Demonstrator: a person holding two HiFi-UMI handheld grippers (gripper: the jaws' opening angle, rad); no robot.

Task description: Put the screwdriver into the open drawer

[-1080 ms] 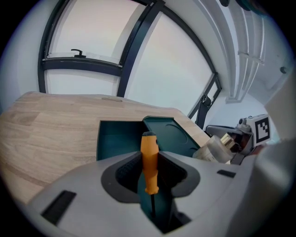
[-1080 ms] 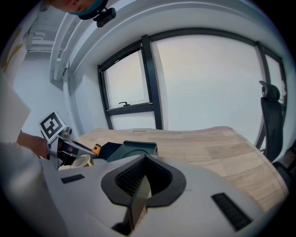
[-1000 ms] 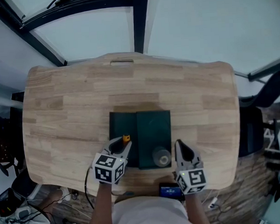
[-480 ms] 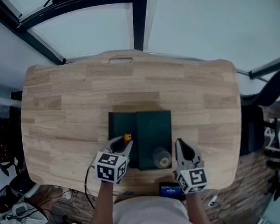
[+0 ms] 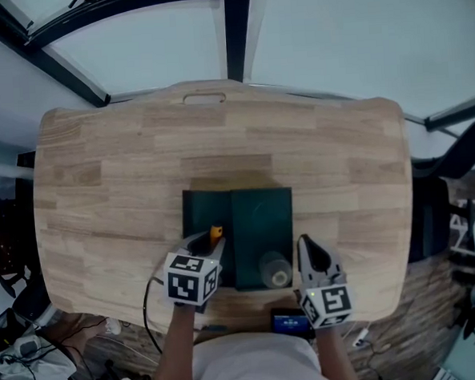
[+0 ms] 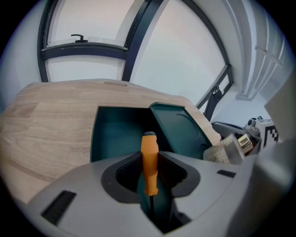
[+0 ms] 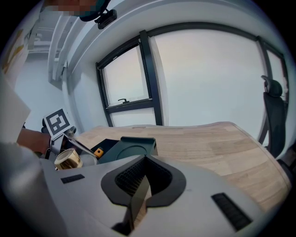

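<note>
A screwdriver with an orange handle (image 6: 149, 159) stands between the jaws of my left gripper (image 6: 149, 178), which is shut on it, handle tip pointing away and dark shaft toward me. It hangs over the near edge of the open drawer (image 6: 118, 132) of a dark green box (image 5: 262, 224). In the head view the left gripper (image 5: 209, 245) is at the box's near left corner, with the orange handle (image 5: 216, 232) showing. My right gripper (image 5: 307, 251) rests shut and empty at the box's near right corner. In its own view the right gripper (image 7: 142, 183) has its jaws together.
A small brass-coloured round object (image 5: 275, 268) sits on the box's near right part, close to the right gripper. The wooden table (image 5: 116, 176) spreads wide around the box. A dark device with a blue screen (image 5: 290, 324) lies at the near edge.
The left gripper has tilted slightly with the screwdriver still in its jaws. The right gripper has stayed where it was.
</note>
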